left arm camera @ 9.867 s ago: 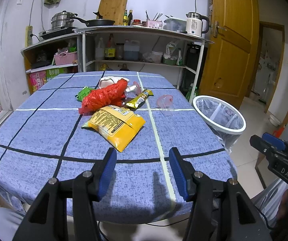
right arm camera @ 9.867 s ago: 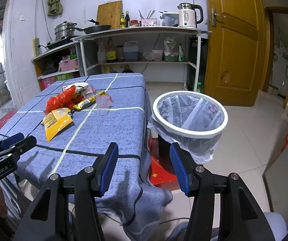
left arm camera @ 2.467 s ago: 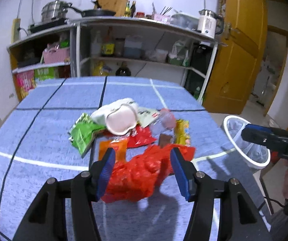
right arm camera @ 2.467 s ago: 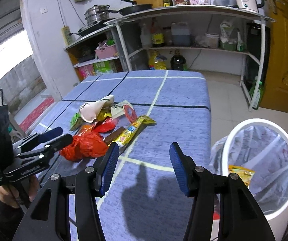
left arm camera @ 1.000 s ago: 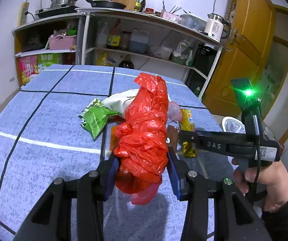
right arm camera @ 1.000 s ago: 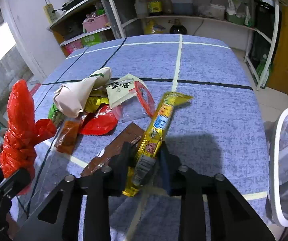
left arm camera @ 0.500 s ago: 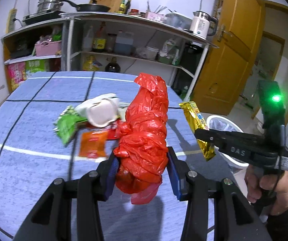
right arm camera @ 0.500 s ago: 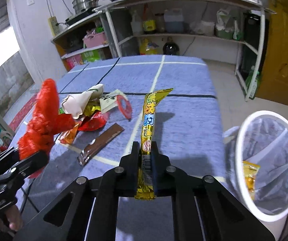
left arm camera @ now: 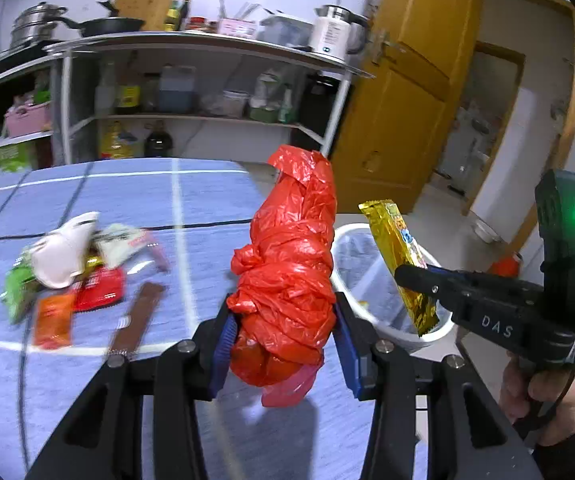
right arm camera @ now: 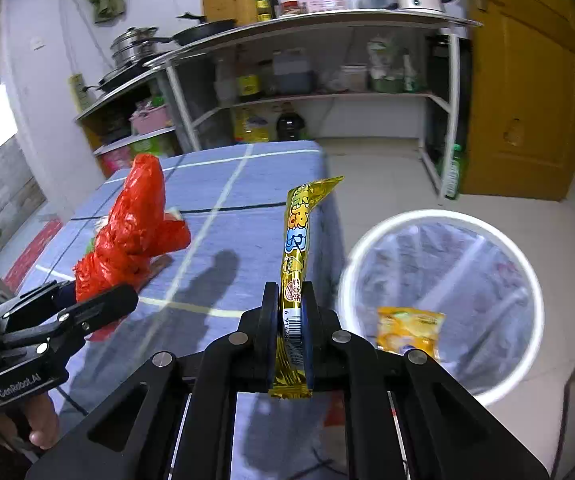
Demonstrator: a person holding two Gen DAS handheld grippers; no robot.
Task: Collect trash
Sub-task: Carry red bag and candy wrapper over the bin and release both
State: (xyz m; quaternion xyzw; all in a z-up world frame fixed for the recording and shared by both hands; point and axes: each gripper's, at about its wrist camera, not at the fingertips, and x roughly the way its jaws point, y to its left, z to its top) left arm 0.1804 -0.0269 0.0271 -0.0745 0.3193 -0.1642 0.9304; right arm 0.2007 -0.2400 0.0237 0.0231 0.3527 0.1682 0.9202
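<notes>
My left gripper (left arm camera: 283, 340) is shut on a crumpled red plastic bag (left arm camera: 291, 264), held upright above the blue tablecloth (left arm camera: 127, 188). In the right wrist view the same red bag (right arm camera: 131, 232) and left gripper (right arm camera: 87, 304) show at the left. My right gripper (right arm camera: 291, 320) is shut on a long gold snack wrapper (right arm camera: 295, 248), which stands up between its pads, near the table's right edge. From the left wrist view the gold wrapper (left arm camera: 401, 256) hangs over the white-rimmed trash bin (left arm camera: 371, 304). The bin (right arm camera: 443, 300) holds a yellow packet (right arm camera: 409, 330).
Several wrappers lie on the table at the left: a white cup-like piece (left arm camera: 63, 252), a red packet (left arm camera: 97, 290), an orange sachet (left arm camera: 53, 320), a brown bar wrapper (left arm camera: 137, 316). Kitchen shelves (left arm camera: 207, 80) stand behind; a wooden door (left arm camera: 407, 112) is at the right.
The right gripper closed on the gold wrapper and lifted it off the table toward the bin. The left gripper carried the red bag to the right, nearer the bin.
</notes>
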